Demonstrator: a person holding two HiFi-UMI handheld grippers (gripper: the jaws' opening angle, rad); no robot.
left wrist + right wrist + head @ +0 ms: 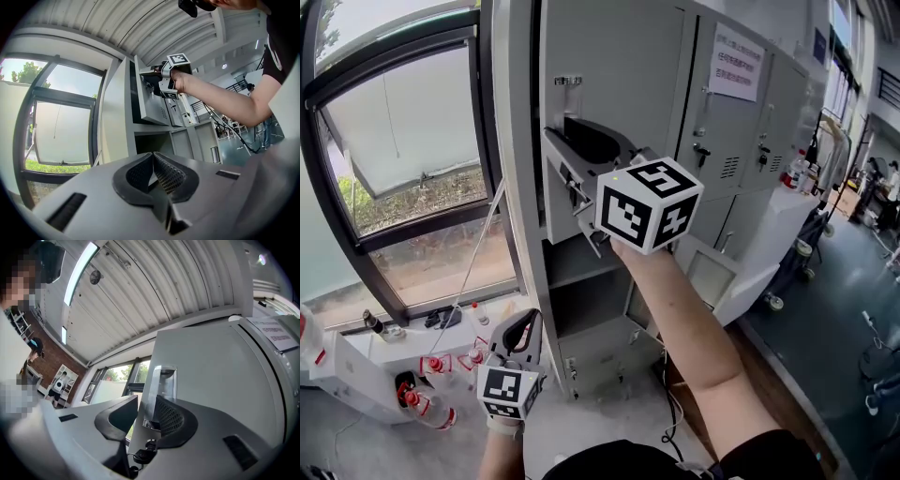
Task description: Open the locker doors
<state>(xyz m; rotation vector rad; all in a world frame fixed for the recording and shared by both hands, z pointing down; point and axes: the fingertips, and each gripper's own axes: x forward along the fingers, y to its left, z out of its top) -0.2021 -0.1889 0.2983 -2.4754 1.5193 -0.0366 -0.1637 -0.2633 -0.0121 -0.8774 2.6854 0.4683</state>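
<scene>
The locker bank [741,122] fills the head view from 12 to 3 o'clock, and its upper-left door [567,202] stands ajar. The door's free edge runs 12 to 6 between the right gripper's [143,416] spread jaws, with one pad against it and the other just shy. The left gripper [153,164], jaws pressed together on nothing, hangs at 7 o'clock, well apart.

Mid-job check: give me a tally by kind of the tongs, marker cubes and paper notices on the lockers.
Grey two-jaw tongs: 2
Black-and-white marker cubes: 2
White paper notice: 1
Total: 5
</scene>
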